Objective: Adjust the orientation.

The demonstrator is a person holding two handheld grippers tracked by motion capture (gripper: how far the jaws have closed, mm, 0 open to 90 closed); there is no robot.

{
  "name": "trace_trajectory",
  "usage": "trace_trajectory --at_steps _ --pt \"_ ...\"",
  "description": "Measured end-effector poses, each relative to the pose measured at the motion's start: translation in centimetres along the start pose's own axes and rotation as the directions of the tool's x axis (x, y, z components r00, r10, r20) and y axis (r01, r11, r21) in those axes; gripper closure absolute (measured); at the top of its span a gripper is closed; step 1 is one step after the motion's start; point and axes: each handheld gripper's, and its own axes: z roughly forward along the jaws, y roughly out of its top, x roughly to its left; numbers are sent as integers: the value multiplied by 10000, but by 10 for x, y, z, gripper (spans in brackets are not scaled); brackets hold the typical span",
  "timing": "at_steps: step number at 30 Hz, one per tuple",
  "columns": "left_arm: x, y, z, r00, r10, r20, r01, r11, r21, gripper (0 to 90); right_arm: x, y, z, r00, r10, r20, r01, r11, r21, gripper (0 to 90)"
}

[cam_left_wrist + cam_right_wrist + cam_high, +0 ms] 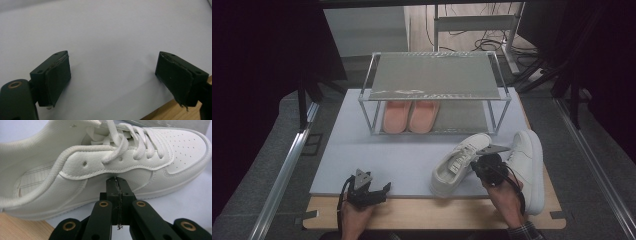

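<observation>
Dark curtains close in the room around a wooden table [427, 215] that carries a pale grey mat [377, 155].

At the near right, the right tool [482, 159] has its jaws pressed fully together with nothing between them. Their tip rests against the side of a white sneaker [457, 162], just under the lace eyelets, as the right gripper view shows [140, 157]. That sneaker lies directly ahead and to the left of the right tool, toe pointing away. A second white sneaker [527, 165] lies just to the right of the right tool, beside the hand.

Well to the left, the left tool [372, 192] sits over the mat's near edge, its jaws spread wide and empty.

Beyond both tools stands a metal shoe rack [432, 75], with a pair of pink slippers [409, 116] on its lower shelf.
</observation>
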Motion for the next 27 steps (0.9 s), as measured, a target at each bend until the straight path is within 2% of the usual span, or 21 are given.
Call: trace_trajectory --at_steps 6,10,14,22,27 --pt "0 0 0 10000 -5 1 5 10000 -5 125 4 -2 -15 9976 -8 -692 -23 9989 -461 894" --pt "0 0 0 10000 -19 1 19 10000 -8 125 15 2 -27 9921 -212 -1236 126 9975 -698 894" --pt "0 0 0 10000 -15 0 15 10000 -6 125 30 8 -30 9851 -592 -1613 482 9963 -716 893" --pt "0 0 0 10000 -17 2 17 10000 -8 125 52 12 -9 9699 -740 -2320 643 9967 -491 892" --pt "0 0 0 10000 -20 2 20 10000 -10 125 55 8 2 9688 -697 -2376 625 9973 -380 894"
